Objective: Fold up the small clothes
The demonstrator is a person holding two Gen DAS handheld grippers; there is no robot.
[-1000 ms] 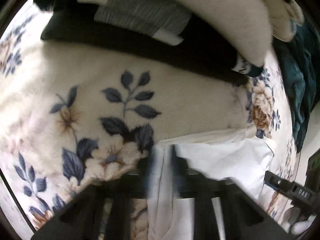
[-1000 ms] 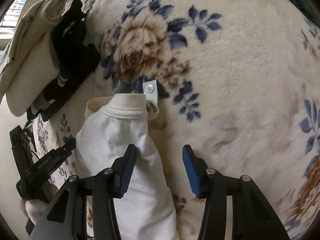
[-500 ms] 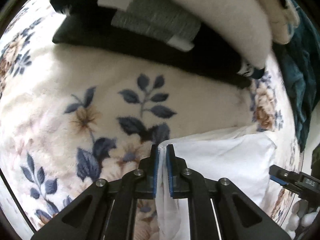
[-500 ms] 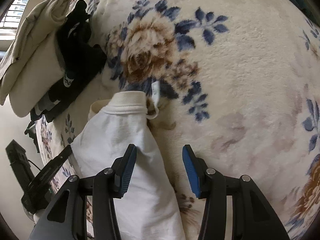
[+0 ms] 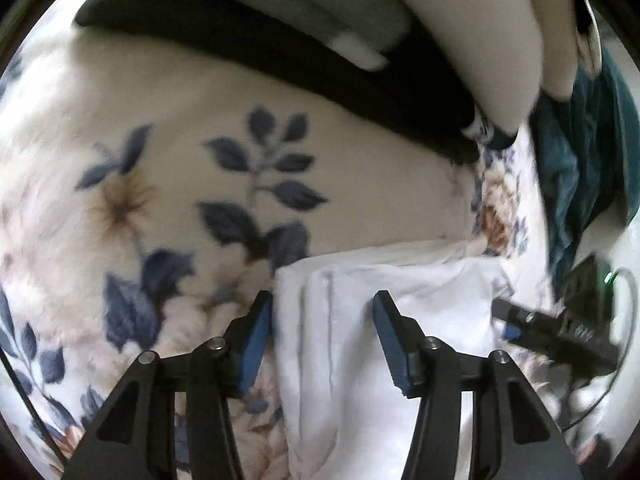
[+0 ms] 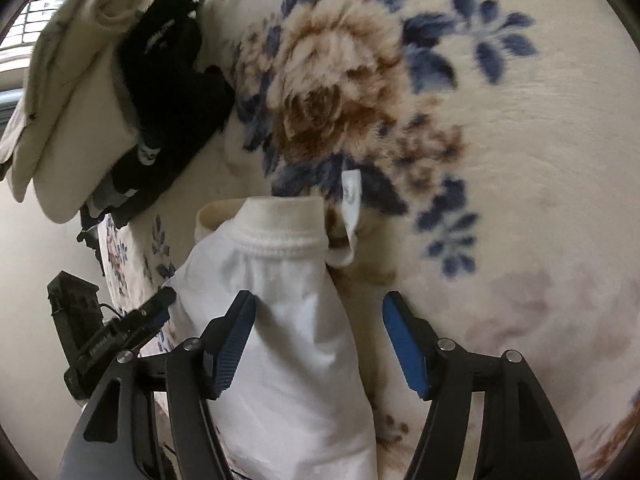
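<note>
A small white garment lies folded on a cream blanket with blue and brown flowers. My left gripper is open, its blue-padded fingers apart on either side of the garment's edge. In the right wrist view the garment shows its ribbed neck band and a white label toward the far end. My right gripper is open and empty, with the left finger over the cloth and the right finger over the blanket. The other gripper shows at the side of each view.
A stack of folded clothes, cream, grey and black, lies at the far side, and shows in the right wrist view at upper left. Dark teal cloth hangs at the right. The blanket's edge drops off at the left.
My left gripper was shut on the white garment's edge half a second ago and is now open, the cloth released. My right gripper stayed open and moved slightly forward.
</note>
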